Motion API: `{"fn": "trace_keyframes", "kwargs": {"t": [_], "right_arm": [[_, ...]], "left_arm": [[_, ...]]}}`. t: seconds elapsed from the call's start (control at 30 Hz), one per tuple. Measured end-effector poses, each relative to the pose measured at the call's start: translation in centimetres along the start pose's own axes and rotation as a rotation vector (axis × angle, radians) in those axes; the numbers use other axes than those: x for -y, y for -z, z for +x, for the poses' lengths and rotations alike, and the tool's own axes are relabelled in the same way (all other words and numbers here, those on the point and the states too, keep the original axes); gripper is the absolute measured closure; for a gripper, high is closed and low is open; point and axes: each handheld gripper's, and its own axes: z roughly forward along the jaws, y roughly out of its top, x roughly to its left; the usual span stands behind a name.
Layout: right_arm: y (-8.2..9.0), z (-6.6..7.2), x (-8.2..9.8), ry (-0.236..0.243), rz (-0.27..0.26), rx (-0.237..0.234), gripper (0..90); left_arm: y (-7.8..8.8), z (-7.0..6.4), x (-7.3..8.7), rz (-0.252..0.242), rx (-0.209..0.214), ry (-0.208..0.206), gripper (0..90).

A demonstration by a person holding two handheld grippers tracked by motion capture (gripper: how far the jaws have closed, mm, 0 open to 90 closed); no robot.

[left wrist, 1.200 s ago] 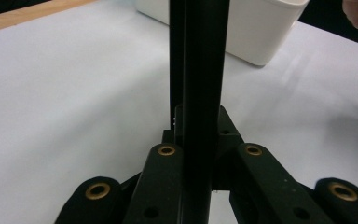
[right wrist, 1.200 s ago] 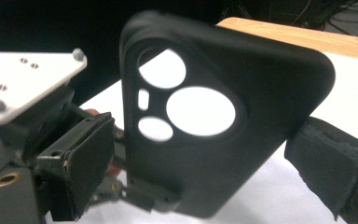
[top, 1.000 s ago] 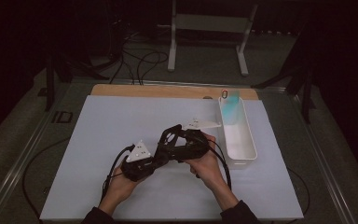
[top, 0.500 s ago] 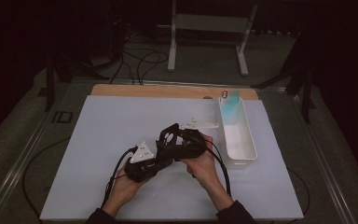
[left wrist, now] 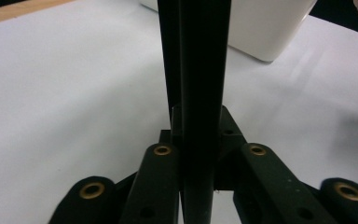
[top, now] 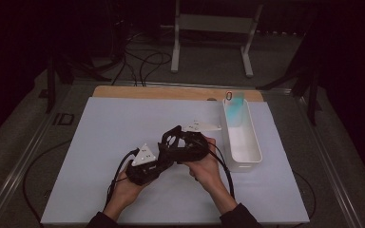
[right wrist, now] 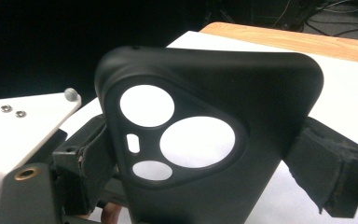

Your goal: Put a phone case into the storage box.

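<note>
Near the lower middle of the high view, both your hands meet over the white mat (top: 104,137), and between them you hold a black phone case (top: 172,138). Your right gripper (top: 186,145) has its jaws spread wide across the case's width; in the right gripper view the case (right wrist: 205,135) stands upright in the centre of the frame, camera cutouts facing the lens, with a padded jaw pressed against each of its side edges, and these jaws have just eased a little closer together. Your left gripper (top: 145,166) sits lower left of the case; in the left gripper view its jaws are drawn narrow on the case's thin edge (left wrist: 196,70), which runs up the middle of the frame, though they have just been loosening slightly. The white tray (top: 247,156) lies to the right of your hands, a blue-green object (top: 236,108) at its far end.
</note>
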Motion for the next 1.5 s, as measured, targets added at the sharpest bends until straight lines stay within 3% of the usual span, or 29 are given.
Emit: {"fn": "trace_keyframes", "kwargs": {"t": [0.53, 0.73, 0.97, 1.0, 1.13, 1.5], "right_arm": [[-0.1, -0.6, -0.3, 0.008, 0.007, 0.025, 14.5], [0.2, -0.8, -1.0, 0.02, 0.003, 0.038, 14.5], [0.2, -1.1, -1.9, 0.044, 0.003, 0.054, 14.5], [0.2, -1.1, -2.1, 0.043, 0.004, 0.056, 14.5], [0.0, -1.3, -2.5, 0.053, 0.009, 0.066, 14.5], [-0.3, -2.0, -3.2, 0.068, 0.019, 0.086, 14.5]], "left_arm": [[2.2, 1.7, -0.2, -0.039, -0.038, 0.034, 42.7], [3.3, 2.3, 0.0, -0.057, -0.091, 0.046, 26.1], [4.2, 3.1, 0.4, -0.055, -0.152, 0.054, 19.0], [4.5, 3.4, 0.6, -0.05, -0.183, 0.057, 17.1], [5.1, 3.9, 0.9, -0.052, -0.229, 0.077, 9.1], [6.1, 4.8, 1.9, -0.053, -0.294, 0.092, 4.3]]}}
